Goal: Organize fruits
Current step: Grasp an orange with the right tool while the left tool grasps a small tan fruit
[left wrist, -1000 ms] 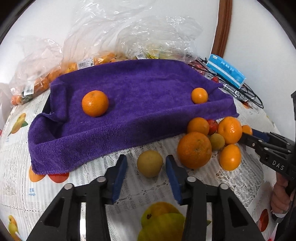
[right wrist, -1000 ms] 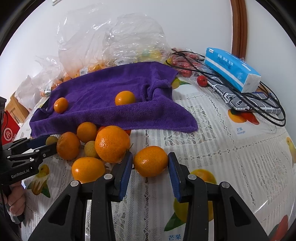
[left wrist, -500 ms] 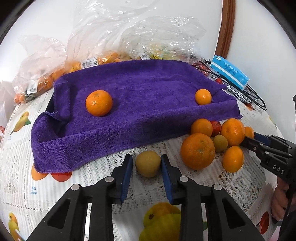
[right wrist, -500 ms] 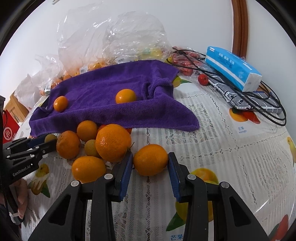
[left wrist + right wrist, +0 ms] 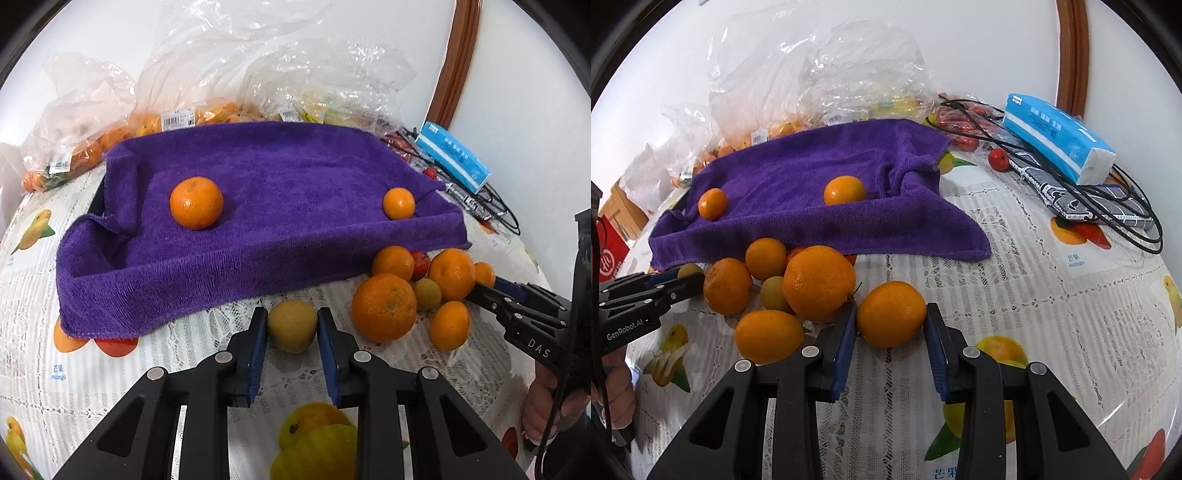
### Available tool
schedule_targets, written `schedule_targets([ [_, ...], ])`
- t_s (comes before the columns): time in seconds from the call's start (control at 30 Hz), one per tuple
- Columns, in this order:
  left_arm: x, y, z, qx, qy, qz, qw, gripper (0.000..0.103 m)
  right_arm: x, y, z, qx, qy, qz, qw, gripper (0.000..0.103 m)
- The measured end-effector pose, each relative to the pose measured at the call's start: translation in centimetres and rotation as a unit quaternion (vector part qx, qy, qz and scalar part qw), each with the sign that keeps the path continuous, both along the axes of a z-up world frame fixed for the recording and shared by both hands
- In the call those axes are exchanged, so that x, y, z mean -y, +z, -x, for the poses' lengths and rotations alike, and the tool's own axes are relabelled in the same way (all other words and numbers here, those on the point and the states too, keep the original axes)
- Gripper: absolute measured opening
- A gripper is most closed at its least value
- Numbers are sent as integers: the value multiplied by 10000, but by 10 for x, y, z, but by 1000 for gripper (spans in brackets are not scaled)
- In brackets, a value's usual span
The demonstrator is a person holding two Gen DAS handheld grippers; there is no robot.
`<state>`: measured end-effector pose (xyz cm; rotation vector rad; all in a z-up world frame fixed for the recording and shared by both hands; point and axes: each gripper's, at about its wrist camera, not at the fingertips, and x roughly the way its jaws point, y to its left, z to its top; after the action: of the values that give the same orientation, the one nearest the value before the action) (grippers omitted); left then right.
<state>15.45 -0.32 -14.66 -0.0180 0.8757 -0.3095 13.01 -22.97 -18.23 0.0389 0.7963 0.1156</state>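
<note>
A purple towel (image 5: 266,206) lies over a tray on the table, with a large orange (image 5: 196,202) at its left and a small orange (image 5: 399,203) at its right. My left gripper (image 5: 291,326) is shut on a yellow-green fruit (image 5: 291,325) on the tablecloth in front of the towel. My right gripper (image 5: 891,317) is shut on an orange (image 5: 891,314) on the table. A pile of oranges (image 5: 816,282) and small fruits lies just left of it, also showing in the left wrist view (image 5: 384,306).
Clear plastic bags of fruit (image 5: 207,114) stand behind the towel. A blue tissue pack (image 5: 1058,136), black cables (image 5: 1126,229) and a patterned pouch (image 5: 1082,199) lie at the back right. A small red fruit (image 5: 998,159) sits near them.
My left gripper's jaws closed from wide open onto the yellow-green fruit. My right gripper's jaws stayed against the orange and barely moved.
</note>
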Motion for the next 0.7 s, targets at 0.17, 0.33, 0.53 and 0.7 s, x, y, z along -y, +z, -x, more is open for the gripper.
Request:
schedule_targets([
  [0.17, -2, 7, 4, 120, -56, 183, 9997, 26, 4, 3, 5, 107, -97, -56, 9999, 36],
  [0.33, -2, 16, 10, 302, -115, 322, 9990, 26, 10, 3, 12, 64, -221, -187, 9996, 36],
  [0.53, -5, 23, 14, 461, -79, 400, 9981, 26, 10, 11, 22, 146, -224, -188, 9995, 36],
  [0.7, -10, 25, 14, 499, -9, 476, 9976, 26, 9, 29, 28, 366, -220, -200, 9989, 36],
])
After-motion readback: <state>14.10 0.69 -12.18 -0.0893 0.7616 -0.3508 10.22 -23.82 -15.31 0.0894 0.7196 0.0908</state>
